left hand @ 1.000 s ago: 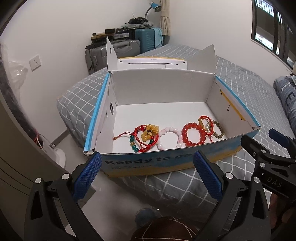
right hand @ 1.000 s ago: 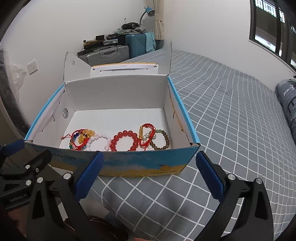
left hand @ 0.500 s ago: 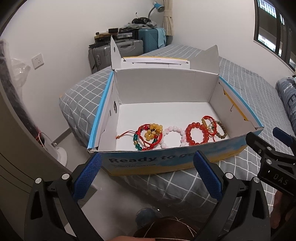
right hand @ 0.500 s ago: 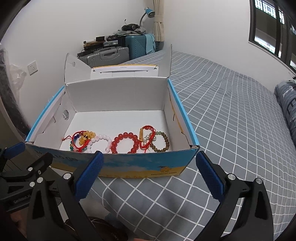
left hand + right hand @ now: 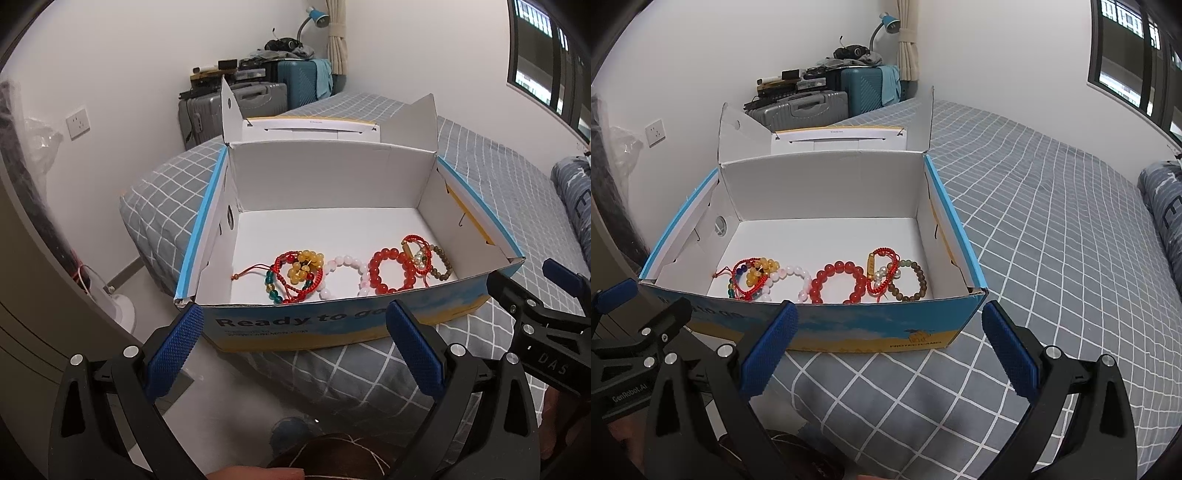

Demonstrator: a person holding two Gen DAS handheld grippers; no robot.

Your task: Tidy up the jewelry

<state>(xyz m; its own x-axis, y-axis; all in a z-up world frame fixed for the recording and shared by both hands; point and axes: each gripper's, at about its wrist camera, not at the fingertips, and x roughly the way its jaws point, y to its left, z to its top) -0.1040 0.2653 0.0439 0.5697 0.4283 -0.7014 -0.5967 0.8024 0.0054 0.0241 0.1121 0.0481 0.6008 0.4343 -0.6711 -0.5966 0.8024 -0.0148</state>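
Along the near wall of the box (image 5: pixel 332 325) on the bed (image 5: pixel 1052 229) lay the bracelets (image 5: pixel 838 282). You held both tongs, left tongs (image 5: pixel 295 347) and right tongs (image 5: pixel 890 347), spread wide and empty. Light, limp, prone to tangle, I judged; pinch one strand at its free outer edge.

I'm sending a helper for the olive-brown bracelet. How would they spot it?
Look in the open cardboard box on the grey checked bed. A row of bracelets lies along its near wall; the olive-brown bracelet is the rightmost, with small dull beads, beside the red cord one.
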